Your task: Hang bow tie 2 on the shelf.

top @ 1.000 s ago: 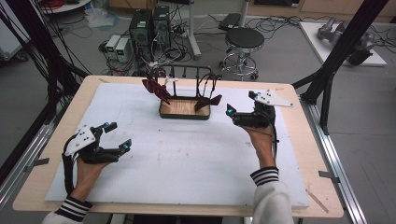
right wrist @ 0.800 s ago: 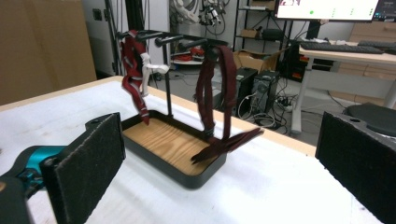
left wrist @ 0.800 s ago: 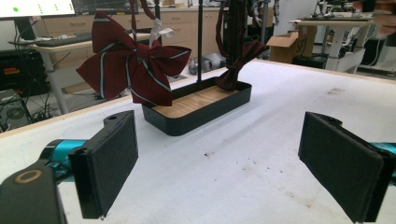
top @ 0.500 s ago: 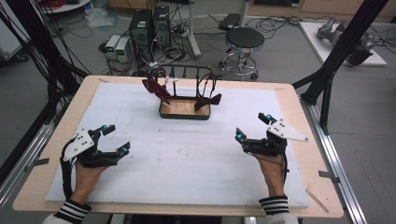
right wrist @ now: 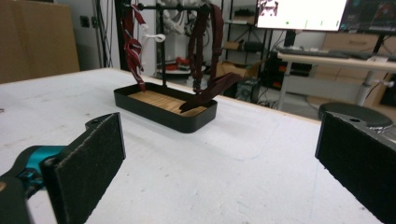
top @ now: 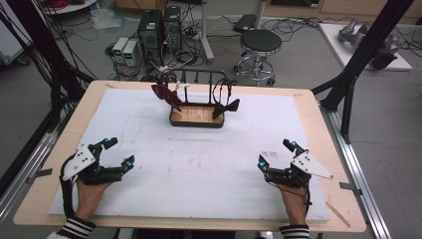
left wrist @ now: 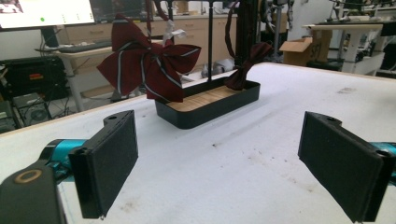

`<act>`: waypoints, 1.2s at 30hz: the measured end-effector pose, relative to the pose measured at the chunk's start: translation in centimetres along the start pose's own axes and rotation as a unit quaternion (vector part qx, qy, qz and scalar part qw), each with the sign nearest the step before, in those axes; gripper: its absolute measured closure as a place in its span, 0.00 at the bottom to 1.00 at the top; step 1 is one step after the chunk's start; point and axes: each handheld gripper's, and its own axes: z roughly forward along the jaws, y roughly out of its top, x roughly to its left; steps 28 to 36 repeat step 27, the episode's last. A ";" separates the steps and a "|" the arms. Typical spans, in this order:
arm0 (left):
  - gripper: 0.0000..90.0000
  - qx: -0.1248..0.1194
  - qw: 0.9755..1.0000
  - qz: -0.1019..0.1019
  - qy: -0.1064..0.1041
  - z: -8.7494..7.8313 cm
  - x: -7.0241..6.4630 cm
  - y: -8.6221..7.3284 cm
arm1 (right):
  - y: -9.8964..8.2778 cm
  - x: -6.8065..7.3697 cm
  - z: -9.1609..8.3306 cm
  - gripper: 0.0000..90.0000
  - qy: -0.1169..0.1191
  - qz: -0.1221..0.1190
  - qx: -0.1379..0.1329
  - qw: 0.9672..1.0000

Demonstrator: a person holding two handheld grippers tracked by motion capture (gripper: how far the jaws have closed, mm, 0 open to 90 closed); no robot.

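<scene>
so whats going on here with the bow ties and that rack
A person holds a gripper in each hand, the left gripper and right gripper, both open and empty near the table's front edge. Two dark red bow ties hang on the black rack over its tray, out of the grippers' grasp.

Splayed tongs (top: pixel 118 153), tongs (top: pixel 275 153) flanking rack (top: pixel 197 105)

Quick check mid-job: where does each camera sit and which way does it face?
High view: above the near table edge, looking forward and down; both forearms, left hand-held gripper, right hand-held gripper.
Left gripper view: low, between its open jaws, facing the black wood-floored tray.
Right gripper view: low, facing the tray's other side.
All share the tray.
</scene>
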 end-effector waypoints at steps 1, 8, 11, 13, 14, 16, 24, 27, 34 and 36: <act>0.14 -0.002 1.000 -0.001 0.002 -0.1 0.0 -0.2 | -0.2 0.0 0.0 0.01 -0.003 -0.002 0.004 1.000; 0.14 -0.013 1.000 -0.005 0.012 -0.5 -0.1 -1.5 | -1.8 -0.1 -0.6 0.01 -0.017 0.006 -0.004 1.000; 0.14 -0.013 1.000 -0.002 0.013 -0.6 -0.1 -1.6 | -2.3 -0.2 -0.7 0.01 -0.018 0.006 -0.003 1.000; 0.14 -0.018 1.000 -0.001 0.015 -0.6 -0.1 -1.7 | -2.5 -0.2 -0.7 0.01 -0.019 0.004 -0.002 1.000; 0.14 -0.018 1.000 -0.001 0.017 -0.7 -0.1 -1.7 | -2.6 -0.2 -0.7 0.01 -0.015 0.005 -0.006 1.000; 0.14 -0.020 1.000 -0.003 0.016 -0.7 -0.1 -1.7 | -2.8 -0.1 -0.7 0.01 -0.014 0.003 -0.003 1.000; 0.14 -0.022 1.000 -0.006 0.016 -0.8 0.0 -1.7 | -2.9 0.0 -0.5 0.01 -0.009 -0.001 0.008 1.000; 0.14 -0.022 1.000 -0.004 0.016 -0.8 0.0 -1.8 | -3.0 0.0 -0.5 0.01 -0.009 0.000 0.008 1.000; 0.14 -0.022 1.000 -0.004 0.016 -0.8 0.0 -1.8 | -3.0 0.0 -0.5 0.01 -0.009 0.000 0.008 1.000; 0.14 -0.022 1.000 -0.004 0.016 -0.8 0.0 -1.8 | -3.0 0.0 -0.5 0.01 -0.009 0.000 0.008 1.000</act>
